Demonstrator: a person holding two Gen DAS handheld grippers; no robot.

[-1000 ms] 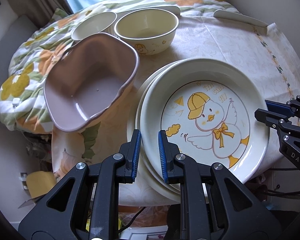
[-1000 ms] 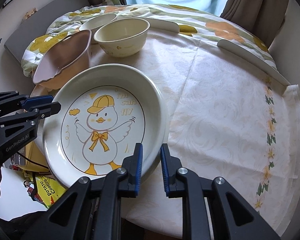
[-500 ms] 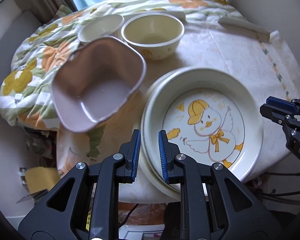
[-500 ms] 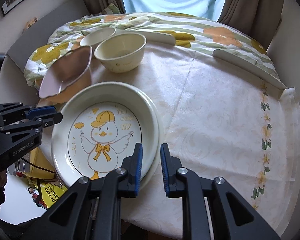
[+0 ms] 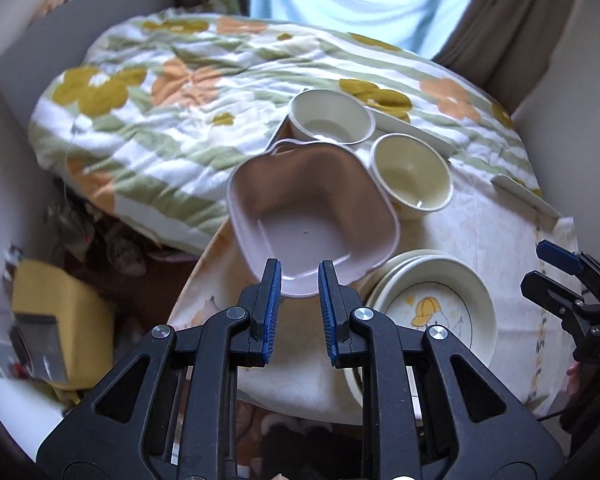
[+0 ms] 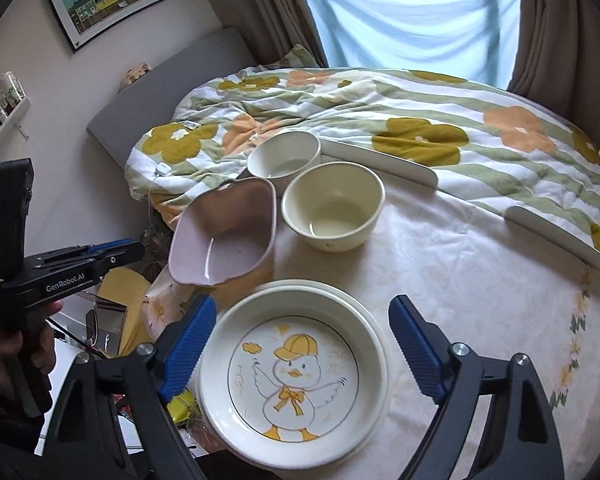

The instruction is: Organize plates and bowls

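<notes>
Left hand-held gripper (image 5: 299, 280) pressed near-together and empty, hanging just short of the pink bowl (image 5: 312, 216), likely lined up to pinch its near rim; pink bowl perched tilted at the left tabletop (image 6: 460, 264) edge, beside two cream bowls (image 6: 332, 210) awaiting nesting. Duck plate (image 6: 292, 372) topping the plate stack at the near edge; right hand-held gripper (image 6: 300, 352) spreading wide above it, nothing pinched, probably just let go.

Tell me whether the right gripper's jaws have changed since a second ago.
Yes. The right gripper was nearly shut beside the duck plate; now its jaws are opening, spread wide with nothing pinched between them.
</notes>
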